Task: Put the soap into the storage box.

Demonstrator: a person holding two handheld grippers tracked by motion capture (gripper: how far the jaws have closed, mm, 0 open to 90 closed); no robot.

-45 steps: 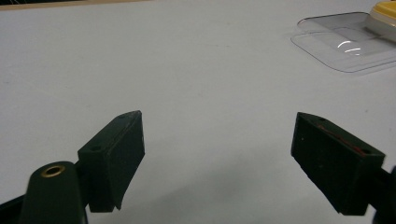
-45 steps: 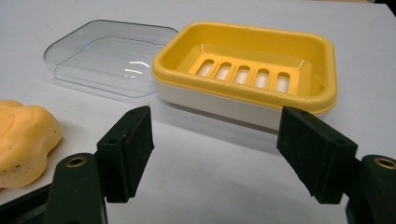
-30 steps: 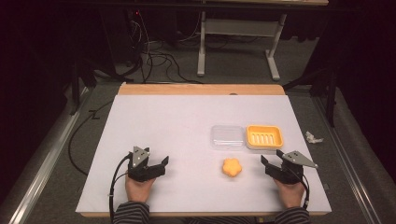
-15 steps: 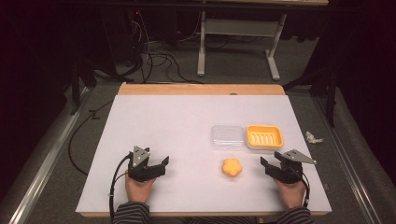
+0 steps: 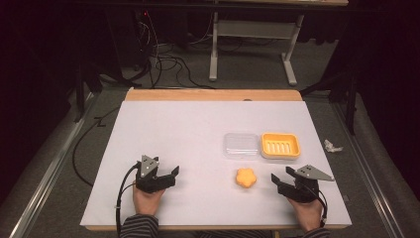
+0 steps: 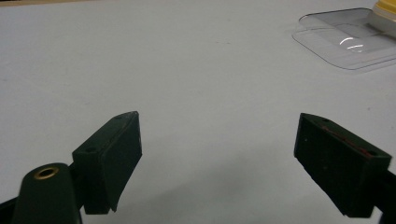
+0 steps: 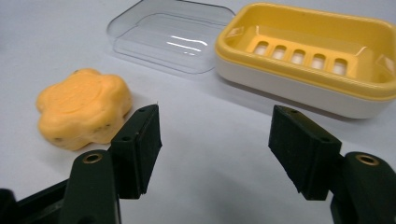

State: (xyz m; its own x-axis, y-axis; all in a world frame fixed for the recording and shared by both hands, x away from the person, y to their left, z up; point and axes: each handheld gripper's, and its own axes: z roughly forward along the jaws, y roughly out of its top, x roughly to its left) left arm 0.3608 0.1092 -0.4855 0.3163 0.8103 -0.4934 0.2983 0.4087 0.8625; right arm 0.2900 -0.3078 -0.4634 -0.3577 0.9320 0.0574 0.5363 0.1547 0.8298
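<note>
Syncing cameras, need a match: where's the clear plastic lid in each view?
High view: clear lid right of centre, beside the yellow soap dish.
Left gripper view: lid at the top right corner, with a sliver of the dish behind it.
Right gripper view: lid top centre, left of the dish.
Shared landmark: the yellow soap dish.

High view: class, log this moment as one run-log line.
left tongs: open, empty | right tongs: open, empty, beside soap | soap: on table, untouched | dish: empty | clear lid: beside dish
</note>
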